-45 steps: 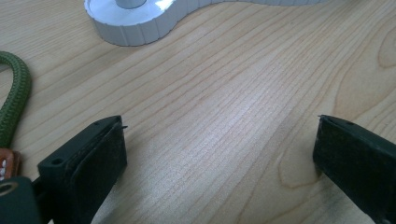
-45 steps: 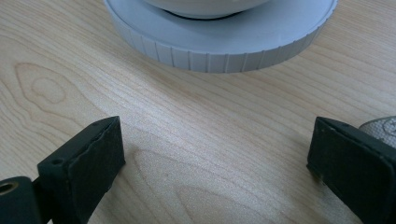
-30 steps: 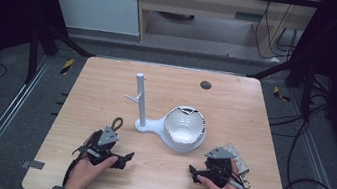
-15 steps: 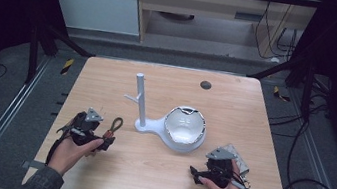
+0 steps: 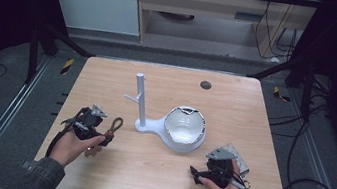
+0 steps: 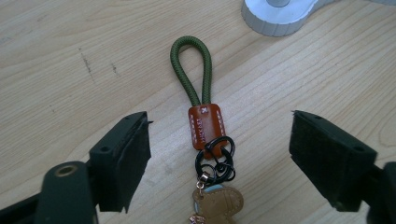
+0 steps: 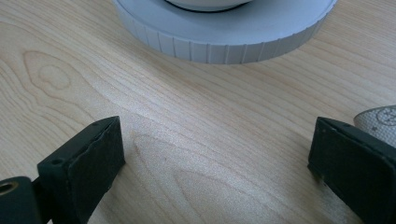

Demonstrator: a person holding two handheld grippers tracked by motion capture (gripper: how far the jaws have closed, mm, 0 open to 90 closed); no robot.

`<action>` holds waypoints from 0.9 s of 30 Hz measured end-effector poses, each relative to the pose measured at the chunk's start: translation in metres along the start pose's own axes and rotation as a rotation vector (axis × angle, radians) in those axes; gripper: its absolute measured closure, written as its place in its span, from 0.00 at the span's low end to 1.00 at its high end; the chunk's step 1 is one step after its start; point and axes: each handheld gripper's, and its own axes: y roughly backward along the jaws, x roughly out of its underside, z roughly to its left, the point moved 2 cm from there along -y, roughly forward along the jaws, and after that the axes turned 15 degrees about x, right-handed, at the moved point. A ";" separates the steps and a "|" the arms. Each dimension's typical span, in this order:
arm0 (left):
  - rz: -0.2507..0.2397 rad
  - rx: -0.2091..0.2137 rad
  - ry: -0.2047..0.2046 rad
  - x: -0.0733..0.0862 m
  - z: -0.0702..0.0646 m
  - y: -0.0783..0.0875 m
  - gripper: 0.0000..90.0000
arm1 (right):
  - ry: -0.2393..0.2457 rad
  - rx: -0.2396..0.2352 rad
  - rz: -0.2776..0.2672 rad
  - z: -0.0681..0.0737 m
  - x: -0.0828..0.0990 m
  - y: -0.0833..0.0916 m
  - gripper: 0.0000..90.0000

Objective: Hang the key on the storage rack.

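A keychain [image 6: 204, 126] lies flat on the wooden table [image 5: 236, 99], made up of a green cord loop, a brown leather tab, black rings and a tan charm. My left gripper [image 6: 217, 154] straddles it; its jaws have just been closing, but the pads stand clear of it on both sides. From above, the keychain [image 5: 115, 125] sits just right of the left gripper [image 5: 102, 137]. My right gripper [image 5: 198, 172] rests open near the front right, with bare wood between its jaws [image 7: 215, 158].
A white stand [image 5: 138, 100] with a post, a side peg and a round base holding a bowl [image 5: 184, 127] occupies the table's middle. Its ribbed rim [image 7: 224, 42] lies just ahead of the right gripper. A dark round spot [image 5: 205, 84] marks the far side.
My left hand has moved left and away from the front edge, ending over the keychain, with its jaws narrower. The right hand and the keychain have stayed where they were.
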 end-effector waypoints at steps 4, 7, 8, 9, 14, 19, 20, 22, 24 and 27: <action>0.016 0.004 0.006 -0.002 0.000 0.001 0.27 | 0.000 0.000 0.000 0.000 0.000 0.000 0.04; 0.037 0.001 0.018 -0.004 0.003 0.000 0.29 | 0.000 0.000 0.000 0.000 0.000 0.000 0.04; 0.048 0.006 0.021 -0.005 0.005 -0.002 0.31 | 0.000 0.000 0.000 0.000 0.000 0.000 0.04; 0.048 0.006 0.021 -0.005 0.005 -0.002 0.31 | 0.000 0.000 0.000 0.000 0.000 0.000 0.04; 0.082 0.003 0.035 -0.005 0.009 -0.007 0.33 | 0.000 0.000 0.000 0.000 0.000 0.000 0.04; 0.093 0.010 0.056 -0.005 0.013 -0.009 0.39 | 0.000 0.001 0.000 0.000 0.000 0.000 0.04; 0.095 0.014 0.060 -0.006 0.013 -0.009 0.40 | 0.000 0.001 0.000 0.000 0.000 0.000 0.04; 0.108 0.024 0.058 -0.007 0.012 -0.012 0.42 | -0.001 0.002 0.000 0.000 0.000 0.000 0.04; 0.113 0.025 0.055 -0.008 0.012 -0.013 0.44 | -0.001 0.002 0.001 0.000 0.000 0.000 0.04; 0.121 0.031 0.058 -0.009 0.012 -0.016 0.46 | -0.002 0.003 0.001 0.000 0.000 0.000 0.04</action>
